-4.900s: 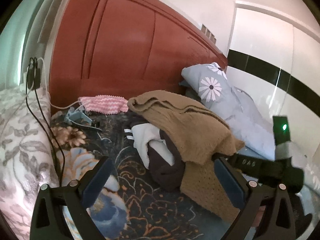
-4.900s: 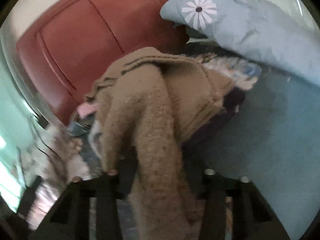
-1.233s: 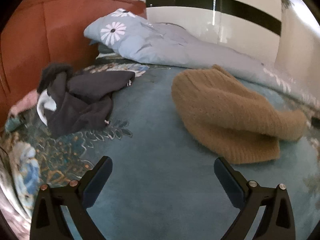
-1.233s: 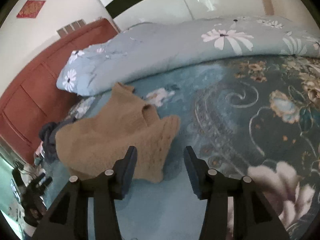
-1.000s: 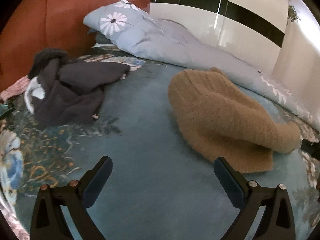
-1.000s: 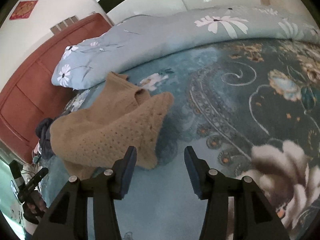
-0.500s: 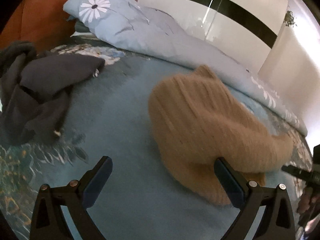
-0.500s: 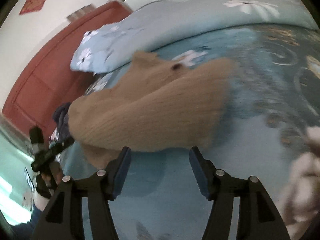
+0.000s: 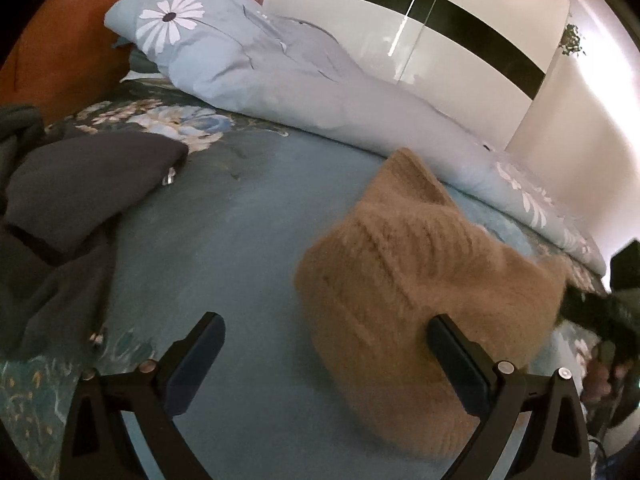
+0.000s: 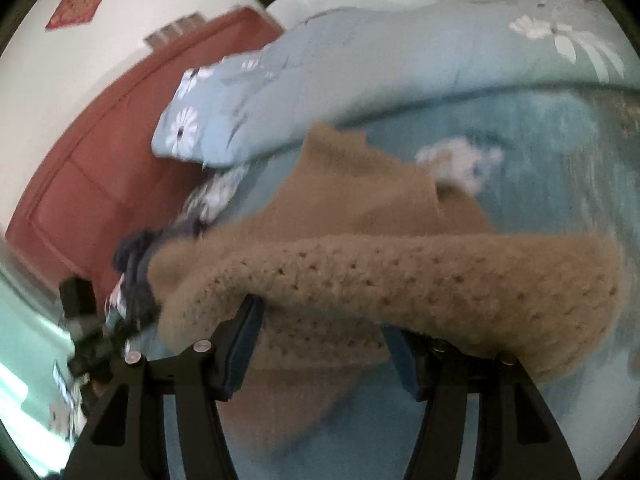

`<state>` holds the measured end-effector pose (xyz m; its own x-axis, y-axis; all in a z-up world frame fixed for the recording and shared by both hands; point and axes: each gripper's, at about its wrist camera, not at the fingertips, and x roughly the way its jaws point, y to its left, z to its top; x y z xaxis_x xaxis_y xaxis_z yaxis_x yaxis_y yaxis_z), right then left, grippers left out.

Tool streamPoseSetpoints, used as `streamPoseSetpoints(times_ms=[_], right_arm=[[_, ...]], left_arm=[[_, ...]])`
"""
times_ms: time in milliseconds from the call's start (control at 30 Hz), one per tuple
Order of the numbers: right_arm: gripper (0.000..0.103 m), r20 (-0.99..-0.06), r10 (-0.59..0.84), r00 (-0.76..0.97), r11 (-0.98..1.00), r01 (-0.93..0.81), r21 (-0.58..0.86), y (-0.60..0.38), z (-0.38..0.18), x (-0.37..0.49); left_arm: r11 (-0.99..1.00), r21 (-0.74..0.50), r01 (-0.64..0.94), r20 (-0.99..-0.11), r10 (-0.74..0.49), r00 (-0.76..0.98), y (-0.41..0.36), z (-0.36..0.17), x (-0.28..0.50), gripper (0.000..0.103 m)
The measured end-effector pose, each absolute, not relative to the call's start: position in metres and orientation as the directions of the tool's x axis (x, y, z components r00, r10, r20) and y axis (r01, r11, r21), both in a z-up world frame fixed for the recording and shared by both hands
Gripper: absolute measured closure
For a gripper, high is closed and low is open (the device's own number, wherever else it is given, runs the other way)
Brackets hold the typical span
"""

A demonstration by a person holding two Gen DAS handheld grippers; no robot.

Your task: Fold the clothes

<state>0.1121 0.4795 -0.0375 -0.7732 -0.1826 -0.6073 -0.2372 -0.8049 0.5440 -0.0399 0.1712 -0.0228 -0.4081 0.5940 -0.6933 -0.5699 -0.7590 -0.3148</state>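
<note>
Mostly the bed (image 9: 256, 216) is bare blue cover in the middle, with open room between the tan sweater (image 9: 412, 280) on the right and the dark clothes (image 9: 68, 200) heaped at the left edge of the left wrist view. Along the far side a pale blue duvet (image 9: 280, 76) with white daisies runs the length of the bed, and the sweater's far corner reaches up just beside it. Behind that stand a white wardrobe (image 9: 460, 52) with a black band and, far left, a red-brown headboard (image 9: 56, 52).

On the left, the left hand-held gripper (image 9: 326, 350) has its jaws spread wide and holds nothing; its left finger is over bare cover, while its right finger overlaps the near edge of the sweater, though I cannot tell whether it touches the knit. At the right edge of that view the other tool shows as a dark blur.

From the right wrist view, the right hand-held gripper (image 10: 326, 332) is parted too, with a thick knitted fold of the sweater (image 10: 400, 280) draped across both fingertips and hiding the right one. The jaws are not pinched on it. The picture is blurred.
</note>
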Motion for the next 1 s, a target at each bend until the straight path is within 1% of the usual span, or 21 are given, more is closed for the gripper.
streamPoseSetpoints(times_ms=[133,233,300,367,467,533,700,867,1000], right_arm=[[0.041,-0.603,-0.141,-0.785,-0.78,-0.286,0.556,0.506,-0.029,0.065],[0.041,-0.633,-0.107,-0.767,-0.749,-0.357,0.558,0.521,-0.028,0.051],[0.041,-0.63,-0.144,-0.763,-0.73,-0.347,0.588,0.523,-0.028,0.062],[0.041,-0.627,-0.164,-0.761,-0.752,-0.315,0.579,0.518,-0.028,0.083],[0.041,-0.659,-0.114,-0.744,-0.809,-0.315,0.496,0.516,-0.029,0.113],[0.041,-0.665,-0.074,-0.743,-0.801,-0.353,0.483,0.53,-0.033,0.129],[0.041,-0.599,-0.066,-0.798,-0.654,-0.419,0.63,0.582,-0.047,0.141],[0.041,-0.595,-0.09,-0.799,-0.604,-0.431,0.67,0.607,-0.061,0.12],[0.041,-0.555,-0.143,-0.82,-0.562,-0.395,0.727,0.611,-0.067,0.104]], left_arm=[[-0.739,-0.358,-0.57,-0.669,0.629,-0.395,0.174,-0.015,-0.039,0.001],[-0.741,-0.349,-0.574,-0.682,0.621,-0.386,0.174,-0.017,-0.033,0.001],[-0.748,-0.347,-0.566,-0.694,0.611,-0.381,0.171,-0.022,-0.03,0.001],[-0.754,-0.357,-0.551,-0.702,0.606,-0.374,0.166,-0.027,-0.025,0.001],[-0.754,-0.402,-0.52,-0.698,0.62,-0.359,0.155,-0.029,-0.013,0.001],[-0.753,-0.419,-0.507,-0.702,0.623,-0.344,0.152,-0.029,0.001,0.001],[-0.728,-0.446,-0.521,-0.698,0.647,-0.306,0.161,-0.023,0.045,0.001],[-0.701,-0.502,-0.506,-0.716,0.665,-0.212,0.191,-0.033,0.076,0.001],[-0.695,-0.554,-0.457,-0.714,0.68,-0.168,0.212,-0.049,0.096,0.001]])
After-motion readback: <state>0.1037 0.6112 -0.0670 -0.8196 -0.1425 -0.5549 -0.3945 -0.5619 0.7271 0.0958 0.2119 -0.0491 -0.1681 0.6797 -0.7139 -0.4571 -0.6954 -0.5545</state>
